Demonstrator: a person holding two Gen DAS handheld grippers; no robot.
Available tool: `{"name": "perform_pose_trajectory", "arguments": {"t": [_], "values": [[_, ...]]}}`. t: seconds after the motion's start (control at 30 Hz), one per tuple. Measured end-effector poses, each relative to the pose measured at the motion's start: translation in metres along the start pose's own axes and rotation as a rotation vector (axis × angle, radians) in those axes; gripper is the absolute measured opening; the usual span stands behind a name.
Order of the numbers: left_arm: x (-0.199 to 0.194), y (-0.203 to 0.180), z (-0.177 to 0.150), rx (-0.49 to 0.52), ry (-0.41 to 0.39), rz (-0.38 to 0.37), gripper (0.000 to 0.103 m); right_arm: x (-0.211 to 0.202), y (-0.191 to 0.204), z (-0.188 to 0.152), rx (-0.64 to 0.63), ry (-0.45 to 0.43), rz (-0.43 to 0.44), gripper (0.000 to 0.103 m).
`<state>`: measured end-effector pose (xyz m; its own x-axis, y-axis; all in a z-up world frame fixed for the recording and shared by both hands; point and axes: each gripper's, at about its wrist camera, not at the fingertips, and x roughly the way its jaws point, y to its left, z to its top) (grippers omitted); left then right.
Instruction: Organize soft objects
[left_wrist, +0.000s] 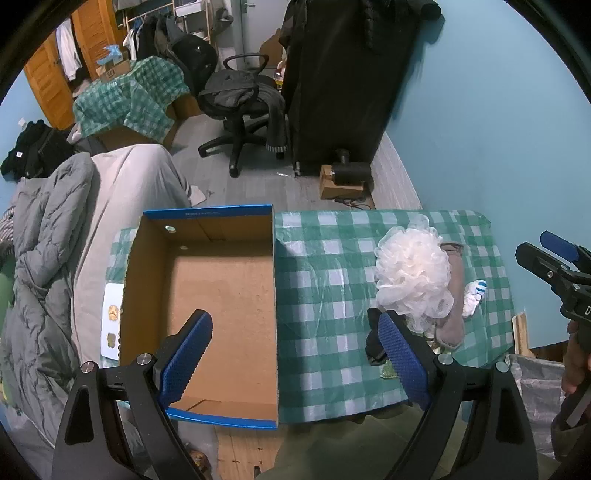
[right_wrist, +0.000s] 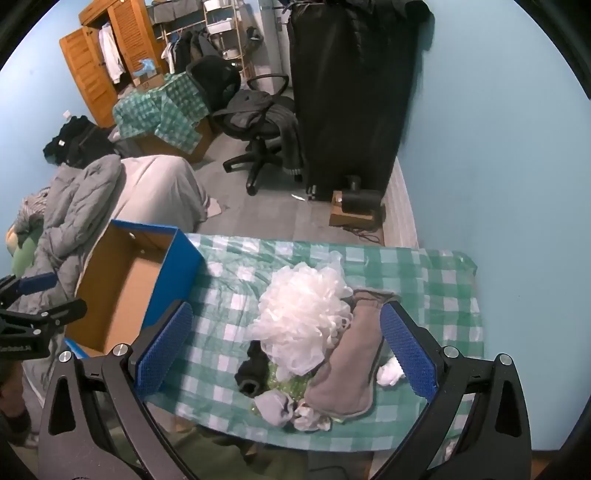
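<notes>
An empty blue-rimmed cardboard box (left_wrist: 221, 280) stands on the left of a green checked table (left_wrist: 325, 295); it also shows in the right wrist view (right_wrist: 125, 291). A pile of soft things lies to the right: a white mesh bath pouf (right_wrist: 306, 317), a brown-grey sock (right_wrist: 354, 362), a black sock (right_wrist: 255, 369), a small grey sock (right_wrist: 275, 406), a white cloth (right_wrist: 389, 373). My left gripper (left_wrist: 295, 354) is open and empty above the box's right wall. My right gripper (right_wrist: 288, 350) is open and empty above the pile.
A bed with a grey duvet (left_wrist: 48, 258) lies left of the table. A blue wall (right_wrist: 498, 184) borders the right. An office chair (left_wrist: 243, 107), a black cabinet (left_wrist: 343, 85) and a small box with a black device (left_wrist: 345, 177) stand beyond on the floor.
</notes>
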<state>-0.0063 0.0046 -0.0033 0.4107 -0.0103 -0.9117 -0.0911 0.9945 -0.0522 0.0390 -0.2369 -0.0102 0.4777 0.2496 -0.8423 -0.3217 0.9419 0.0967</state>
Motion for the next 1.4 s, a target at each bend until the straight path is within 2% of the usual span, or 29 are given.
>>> {"name": "perform_pose_trajectory", "arguments": {"t": [1.4], "values": [[0.0,-0.004,-0.01,-0.027,0.019,-0.011,0.093,-0.006,0.003,-0.004,0.009,0.012,0.026,0.101]]}}
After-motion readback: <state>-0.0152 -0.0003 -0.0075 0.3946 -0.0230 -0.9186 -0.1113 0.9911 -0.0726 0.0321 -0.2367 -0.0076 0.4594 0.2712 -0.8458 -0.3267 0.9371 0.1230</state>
